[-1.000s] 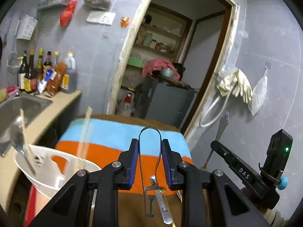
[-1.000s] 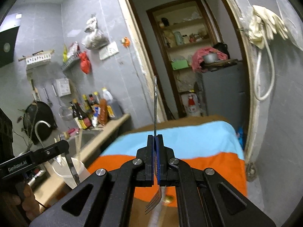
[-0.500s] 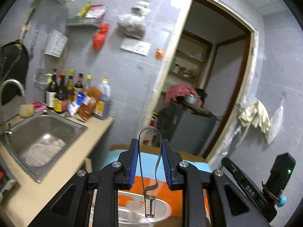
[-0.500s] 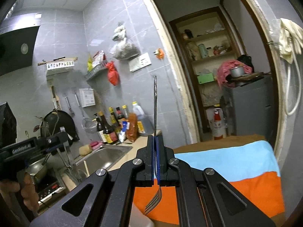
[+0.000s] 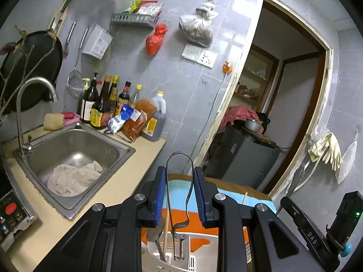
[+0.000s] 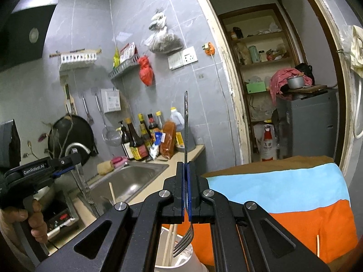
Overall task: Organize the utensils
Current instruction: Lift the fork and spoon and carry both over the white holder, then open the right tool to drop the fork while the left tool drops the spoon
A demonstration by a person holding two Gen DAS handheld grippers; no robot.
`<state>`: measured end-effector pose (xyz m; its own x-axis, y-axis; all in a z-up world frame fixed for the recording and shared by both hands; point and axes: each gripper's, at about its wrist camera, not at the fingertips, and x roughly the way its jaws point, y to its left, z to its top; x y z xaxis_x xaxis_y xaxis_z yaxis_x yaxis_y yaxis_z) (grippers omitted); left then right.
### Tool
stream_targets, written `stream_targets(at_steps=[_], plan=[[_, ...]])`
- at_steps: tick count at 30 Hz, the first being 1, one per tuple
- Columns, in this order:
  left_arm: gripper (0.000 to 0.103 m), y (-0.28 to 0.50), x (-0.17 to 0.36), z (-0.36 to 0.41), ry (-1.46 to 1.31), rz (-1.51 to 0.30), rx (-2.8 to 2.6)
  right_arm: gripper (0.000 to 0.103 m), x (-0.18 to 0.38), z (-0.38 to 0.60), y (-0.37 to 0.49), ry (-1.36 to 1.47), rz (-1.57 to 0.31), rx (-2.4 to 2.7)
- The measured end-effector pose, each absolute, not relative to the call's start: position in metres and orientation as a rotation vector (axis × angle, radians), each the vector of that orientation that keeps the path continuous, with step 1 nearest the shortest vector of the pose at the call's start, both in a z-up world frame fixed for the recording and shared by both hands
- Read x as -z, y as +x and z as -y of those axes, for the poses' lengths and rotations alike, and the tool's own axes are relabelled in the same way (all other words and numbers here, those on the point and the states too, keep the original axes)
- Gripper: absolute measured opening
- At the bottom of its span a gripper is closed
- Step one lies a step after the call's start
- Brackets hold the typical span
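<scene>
My left gripper (image 5: 179,176) is shut on a thin metal loop-handled peeler (image 5: 179,226), loop up and blade end hanging down over a white slotted utensil holder (image 5: 192,261). A spoon (image 5: 154,233) and a wooden chopstick (image 5: 167,222) stand in that holder. My right gripper (image 6: 187,166) is shut on a metal fork (image 6: 185,244), handle up, tines down just above the holder (image 6: 188,261) and its chopsticks (image 6: 170,242). Each gripper shows in the other's view: the right gripper (image 5: 284,201) at lower right, the left gripper (image 6: 76,158) held by a hand at left.
A steel sink (image 5: 74,145) with a crumpled cloth (image 5: 72,176) and a faucet (image 5: 34,83) lies left. Sauce bottles (image 5: 109,106) line the wall. An orange and blue striped cloth (image 6: 283,192) covers the surface under the holder, and one chopstick (image 6: 317,244) lies on it. A cooker panel (image 5: 11,213) sits at far left.
Both views have swung left toward the sink and counter. The white holder, earlier at lower left, now sits under both grippers. The grips on peeler and fork are unchanged.
</scene>
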<state>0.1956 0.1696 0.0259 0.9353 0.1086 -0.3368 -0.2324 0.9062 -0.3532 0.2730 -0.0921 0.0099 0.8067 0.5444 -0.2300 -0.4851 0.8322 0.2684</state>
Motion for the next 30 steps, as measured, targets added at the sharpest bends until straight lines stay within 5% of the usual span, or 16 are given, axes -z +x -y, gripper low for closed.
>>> stream_targets(at_steps=[27,30], plan=[[0.023,0.203,0.021,-0.161,-0.384,-0.444,-0.148,0.003,0.018,0.068,0.274,0.124,-0.419,-0.56],[0.031,0.201,0.021,-0.162,-0.398,-0.447,-0.144,0.013,0.018,0.07,0.274,0.13,-0.425,-0.558]])
